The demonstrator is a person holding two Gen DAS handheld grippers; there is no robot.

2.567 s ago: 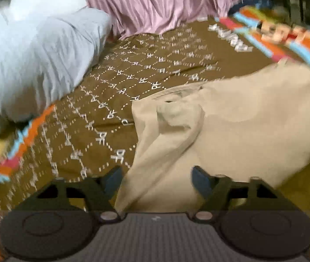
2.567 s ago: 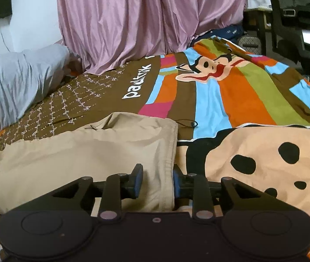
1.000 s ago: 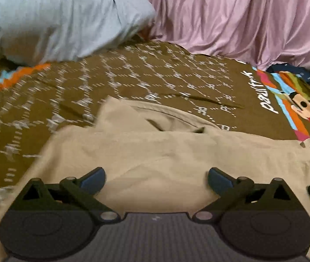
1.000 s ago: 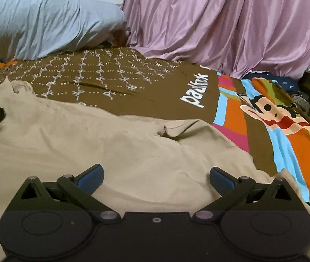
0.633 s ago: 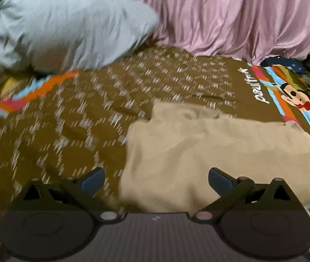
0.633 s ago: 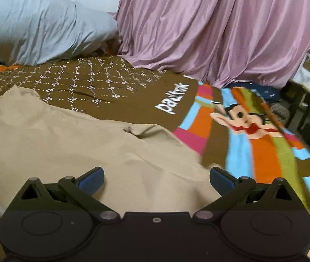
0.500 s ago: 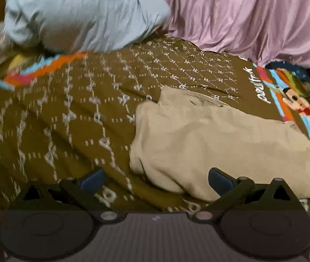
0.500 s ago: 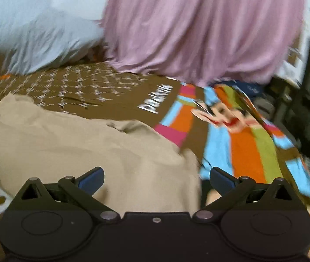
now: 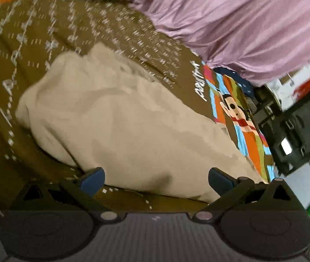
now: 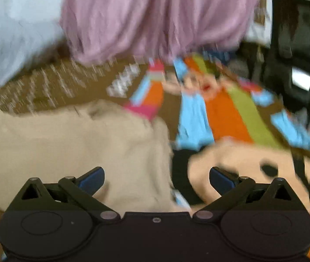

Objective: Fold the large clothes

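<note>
**A:** Right, status on both tools?

**B:** Left tool [image 9: 156, 178] – fingers spread wide, nothing between them. Right tool [image 10: 156, 177] – same, spread wide, empty.

**A:** Garment?

**B:** Beige garment [image 9: 120, 122] lies bunched on the bed, on the brown patterned part of the bedspread [image 9: 23, 35]. Left view is tilted; the garment's near edge sits just beyond the fingertips, touching neither as far as I can see. In the right view the garment [image 10: 67, 144] fills the left half, its right edge ending where the striped cartoon print [image 10: 220, 118] begins.

**A:** Folded?

**B:** Can't tell – both views are motion-blurred, the right one worse.

**A:** Surroundings?

**B:** Pink curtain [image 9: 231, 21] behind the bed, grey pillow [image 10: 13, 43] at the far left, black chair [image 10: 297, 54] off the bed's right side.
</note>
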